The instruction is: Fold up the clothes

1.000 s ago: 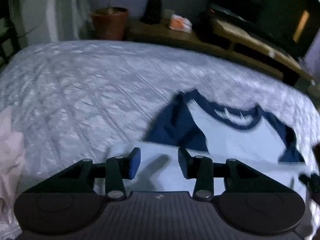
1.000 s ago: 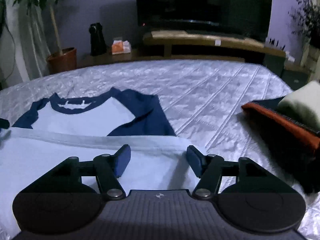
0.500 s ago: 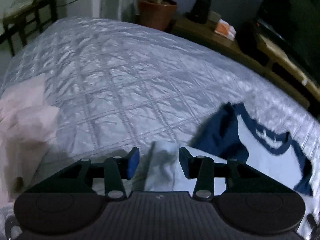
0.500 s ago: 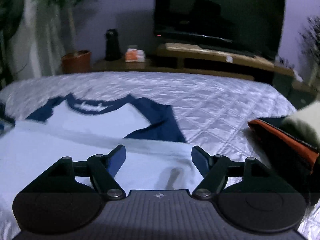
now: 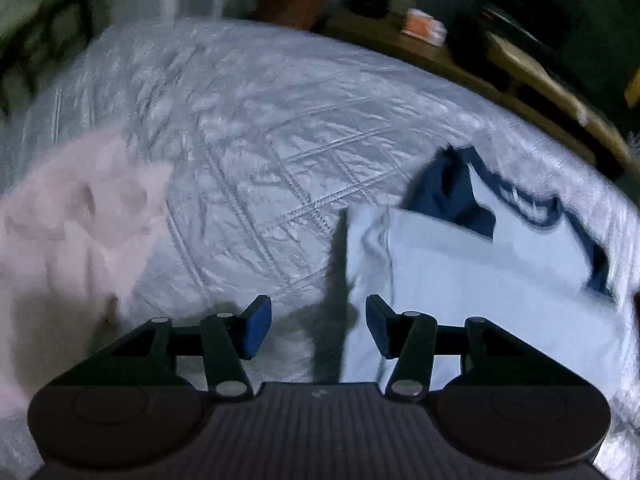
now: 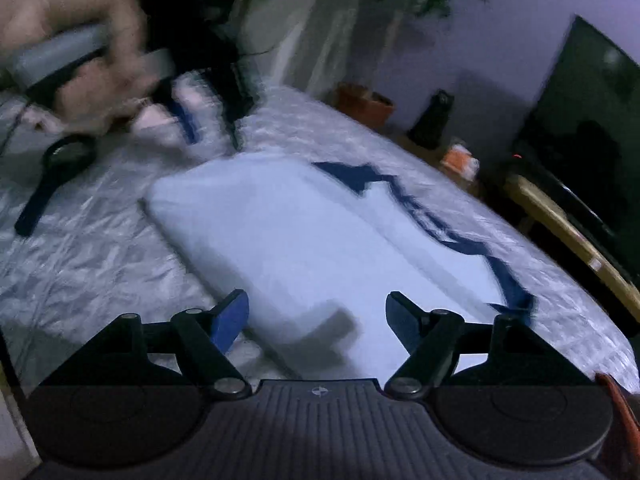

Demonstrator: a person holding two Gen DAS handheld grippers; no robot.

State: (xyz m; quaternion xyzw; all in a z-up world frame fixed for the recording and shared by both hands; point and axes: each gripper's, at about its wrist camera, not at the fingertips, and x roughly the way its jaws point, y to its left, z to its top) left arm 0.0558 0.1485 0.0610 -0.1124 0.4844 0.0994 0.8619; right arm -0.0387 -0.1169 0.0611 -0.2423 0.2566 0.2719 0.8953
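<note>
Shirt [image 6: 320,240] white, navy sleeves, hem folded up over body, flat on bed [image 5: 260,140]. Collar toward TV [image 6: 580,140]. Left gripper [image 5: 319,328], right gripper [image 6: 317,318]: fingers apart, empty.

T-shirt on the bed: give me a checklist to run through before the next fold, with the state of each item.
1. Left gripper open and empty: ok.
2. Right gripper open and empty: ok.
3. T-shirt bottom half folded up over the chest: ok.
4. Navy sleeves tucked in: not ok, both stick out.
5. Fold edges lined up: cannot tell, pictures are blurred.
6. Pink garment apart from the T-shirt: ok.
</note>
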